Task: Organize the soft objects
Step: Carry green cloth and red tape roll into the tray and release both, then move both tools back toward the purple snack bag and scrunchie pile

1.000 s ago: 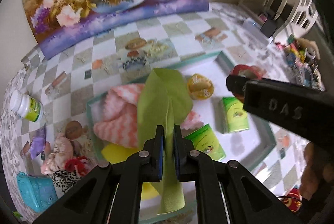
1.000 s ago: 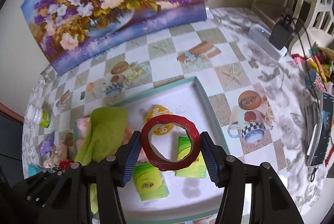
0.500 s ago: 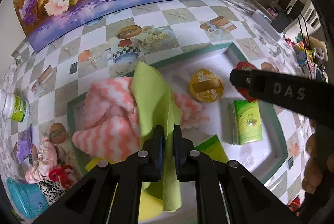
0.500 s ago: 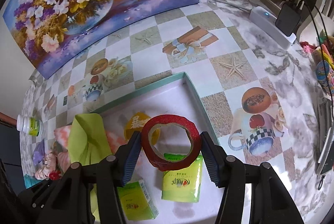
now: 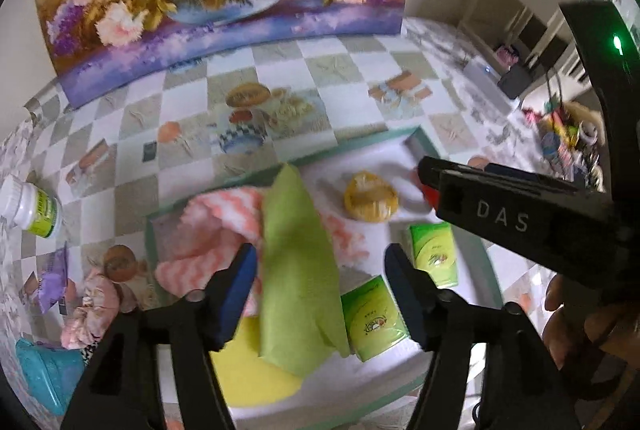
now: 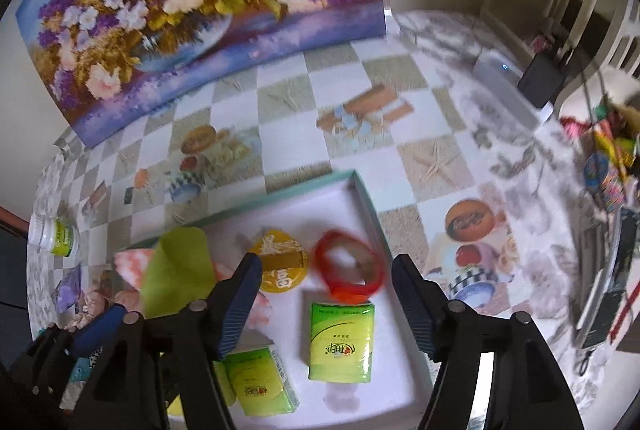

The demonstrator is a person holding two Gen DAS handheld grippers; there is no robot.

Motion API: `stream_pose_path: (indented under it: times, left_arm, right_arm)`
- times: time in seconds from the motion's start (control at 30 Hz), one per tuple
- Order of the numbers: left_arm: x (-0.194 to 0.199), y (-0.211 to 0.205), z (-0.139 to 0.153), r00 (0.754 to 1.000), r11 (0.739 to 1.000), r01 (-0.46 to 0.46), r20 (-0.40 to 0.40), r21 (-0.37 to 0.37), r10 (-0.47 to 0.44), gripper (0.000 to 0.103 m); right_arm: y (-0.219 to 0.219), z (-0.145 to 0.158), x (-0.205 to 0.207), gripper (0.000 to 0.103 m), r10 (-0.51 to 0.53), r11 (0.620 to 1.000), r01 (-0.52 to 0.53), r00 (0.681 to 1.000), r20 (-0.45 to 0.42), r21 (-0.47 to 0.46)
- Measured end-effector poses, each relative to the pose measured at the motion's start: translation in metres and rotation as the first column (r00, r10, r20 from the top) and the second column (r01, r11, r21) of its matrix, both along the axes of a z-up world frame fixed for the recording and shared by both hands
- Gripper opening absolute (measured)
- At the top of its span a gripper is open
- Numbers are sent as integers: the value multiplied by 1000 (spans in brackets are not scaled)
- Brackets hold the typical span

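Both the left gripper [image 5: 318, 272] and right gripper [image 6: 326, 284] gape wide, holding nothing. The green cloth [image 5: 298, 270] looks limp and light; pinch a folded edge.

Soft daylight, motion blur, fisheye warping

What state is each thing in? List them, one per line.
left claw: open, holding nothing.
right claw: open, holding nothing.
green cloth: loose, draped over the pink striped towel in the tray.
red tape ring: free in the tray, blurred.
round yellow pack: lying flat, sealed.
two green tissue packs: lying flat, closed.
white bottle: capped, outside the tray.
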State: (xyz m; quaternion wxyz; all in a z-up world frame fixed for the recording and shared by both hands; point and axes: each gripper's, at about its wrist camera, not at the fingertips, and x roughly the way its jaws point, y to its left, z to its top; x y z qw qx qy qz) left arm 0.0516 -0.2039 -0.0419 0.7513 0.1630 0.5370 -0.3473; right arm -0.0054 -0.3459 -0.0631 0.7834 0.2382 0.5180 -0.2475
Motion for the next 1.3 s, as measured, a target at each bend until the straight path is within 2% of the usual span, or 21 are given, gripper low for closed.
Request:
stream_pose_path:
  times: [0.17,0.27,0.4,0.53,0.7,0.87,0.93,0.97,1.03,1.13,1.3]
  left_arm:
    - [12,16,26,998,997,-53,31,-54,55,73]
    - [23,30,36,992,992,-105,68,-67,110,85]
    - [42,53,42,974,980,-190,109,-65,196,87]
    - [68,84,37,946,952,-300,107,-57,305,91]
    - [90,121,27,913,919,-393,110,-24,393,92]
    - [118,166,17,861,864,-503,88,-3,501,92]
    - [124,179,13,842,846,-534,92,7,531,98]
    - [128,189,11,828,831,-555,99,16,551,99]
    - [133,201,9,810,813,-582,108,25,577,100]
    - [138,215,6,794,797,-604,109,32,598,101]
    - [143,226,5,791,792,-609,100,32,604,101]
  right_arm:
    - [2,26,-3,73,1,999,1,999,40,-44]
    - [5,38,-4,78,0,998,4,998,60,-64]
    - [10,49,-4,79,6,996,0,997,73,-89]
    - [14,52,-3,79,12,995,-4,997,78,-97]
    - [19,44,3,79,23,996,-18,998,58,-85]
    - [26,32,12,80,37,996,-35,999,25,-79]
    - [31,29,16,90,47,996,-45,999,20,-82]
    - [34,28,18,101,51,995,-49,999,20,-88]
    - [39,27,22,103,58,994,-56,998,19,-97]
    - [45,25,27,103,69,993,-67,998,14,-92]
    - [57,23,35,103,87,992,-87,996,2,-94]
